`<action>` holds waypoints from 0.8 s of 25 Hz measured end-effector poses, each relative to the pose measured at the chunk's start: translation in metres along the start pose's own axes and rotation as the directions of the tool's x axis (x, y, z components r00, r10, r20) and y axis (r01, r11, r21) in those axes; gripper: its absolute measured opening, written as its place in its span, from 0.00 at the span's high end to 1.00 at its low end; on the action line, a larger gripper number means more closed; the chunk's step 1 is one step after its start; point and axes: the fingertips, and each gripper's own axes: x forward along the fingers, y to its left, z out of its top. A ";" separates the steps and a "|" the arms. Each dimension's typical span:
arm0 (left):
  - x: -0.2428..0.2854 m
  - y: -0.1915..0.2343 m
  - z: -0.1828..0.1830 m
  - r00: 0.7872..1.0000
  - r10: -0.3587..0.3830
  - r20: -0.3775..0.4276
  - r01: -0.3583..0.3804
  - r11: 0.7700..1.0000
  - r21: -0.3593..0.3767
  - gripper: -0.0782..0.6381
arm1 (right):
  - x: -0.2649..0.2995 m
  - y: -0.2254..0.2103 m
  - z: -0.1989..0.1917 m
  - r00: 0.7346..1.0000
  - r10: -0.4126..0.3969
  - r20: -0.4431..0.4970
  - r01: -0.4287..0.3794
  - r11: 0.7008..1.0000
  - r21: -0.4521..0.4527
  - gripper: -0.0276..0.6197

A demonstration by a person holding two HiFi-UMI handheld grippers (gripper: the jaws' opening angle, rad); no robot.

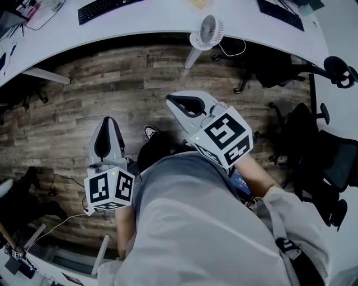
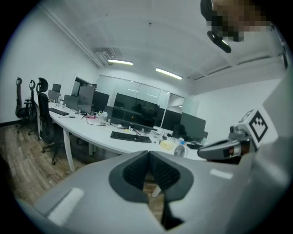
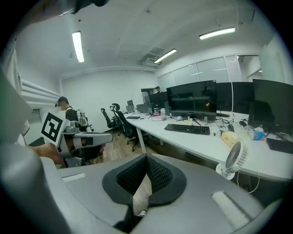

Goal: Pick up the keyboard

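Black in colour, the keyboard [image 1: 103, 9] is being carried by the white tabletop [image 1: 162, 19], a little back from its front edge, with a small fan [image 1: 207, 31] at that edge to its right. Both grippers are being held over the wooden floor [image 1: 112, 78], well apart from the desk. The left gripper [image 1: 108, 122] and the right gripper [image 1: 173, 101] are each being held with jaws closed together, nothing gripped between them.

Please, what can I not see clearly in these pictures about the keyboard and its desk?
- Head view: the keyboard is cut off by the top edge.
- Right gripper view: its key labels are too small to read.
- Left gripper view: the desk is partly hidden behind the left tongs, which are shut and empty.
- Head view: the floor below is hidden by the person's body.
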 end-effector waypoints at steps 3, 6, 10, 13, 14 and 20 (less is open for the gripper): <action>0.006 0.018 0.010 0.999 -0.022 0.025 0.023 1.000 -0.005 0.89 | 0.019 0.004 0.013 1.000 0.006 -0.009 -0.006 1.000 0.012 0.96; 0.014 0.035 0.017 0.999 -0.032 0.027 0.032 0.999 -0.001 0.89 | 0.035 0.005 0.025 1.000 -0.006 -0.017 0.006 1.000 -0.004 0.96; 0.021 0.056 0.025 0.998 -0.039 0.046 0.039 0.999 -0.009 0.89 | 0.053 0.010 0.038 1.000 0.007 -0.012 -0.007 1.000 0.023 0.96; 0.027 0.071 0.027 0.998 -0.050 0.043 0.051 0.999 -0.019 0.89 | 0.066 0.015 0.045 1.000 0.014 -0.004 -0.014 0.998 0.057 0.96; 0.027 0.076 0.028 0.998 -0.053 0.043 0.054 0.998 -0.020 0.89 | 0.071 0.018 0.046 1.000 0.013 -0.003 -0.013 0.998 0.064 0.96; 0.030 0.095 0.029 0.999 -0.045 0.028 0.046 0.998 -0.046 0.89 | 0.090 0.026 0.050 1.000 0.013 -0.013 -0.012 0.996 0.087 0.96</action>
